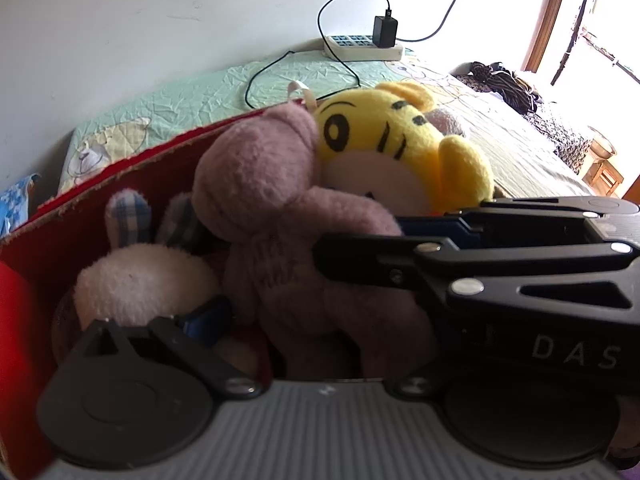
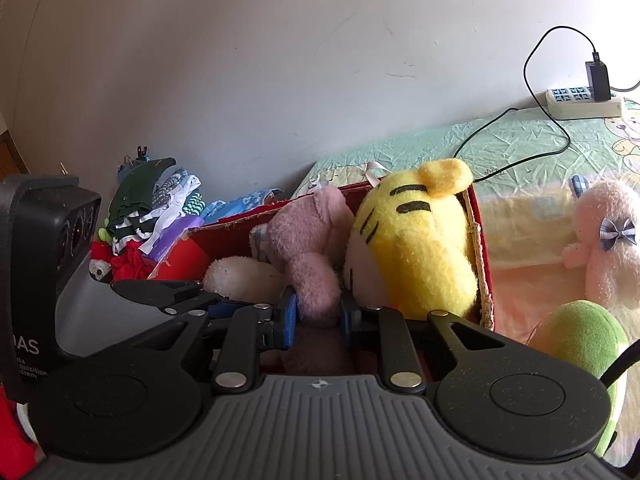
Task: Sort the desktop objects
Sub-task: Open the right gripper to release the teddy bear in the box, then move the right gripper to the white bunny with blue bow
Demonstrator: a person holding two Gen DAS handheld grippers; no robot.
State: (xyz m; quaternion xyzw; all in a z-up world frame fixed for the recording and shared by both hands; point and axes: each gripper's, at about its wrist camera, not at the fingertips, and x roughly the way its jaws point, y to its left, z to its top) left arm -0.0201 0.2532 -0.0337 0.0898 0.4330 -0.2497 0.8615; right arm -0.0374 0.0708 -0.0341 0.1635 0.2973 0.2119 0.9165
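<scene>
mauve bear [image 1: 272, 216]: fuzzy, matted plush
yellow tiger [image 2: 416, 248]: soft, fluffy plush, matt
red box [image 2: 482, 240]: cardboard, rough frayed rim
right gripper [image 2: 318, 314]: matt black plastic, shiny metal rivets
bed sheet [image 1: 192, 92]: crinkled green cloth
power strip [image 2: 576, 106]: smooth plastic

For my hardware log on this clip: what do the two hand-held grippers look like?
Both look the same: each hand-held gripper has a grey ribbed base plate, two round black pivot discs, black linkage arms with silver rivets and blue finger pads. The right hand-held gripper carries a small crosshair mark on its base. Its side, seen from the left wrist, reads "DAS" in pale letters. The left hand-held gripper has no visible cables. No sleeves show.
</scene>
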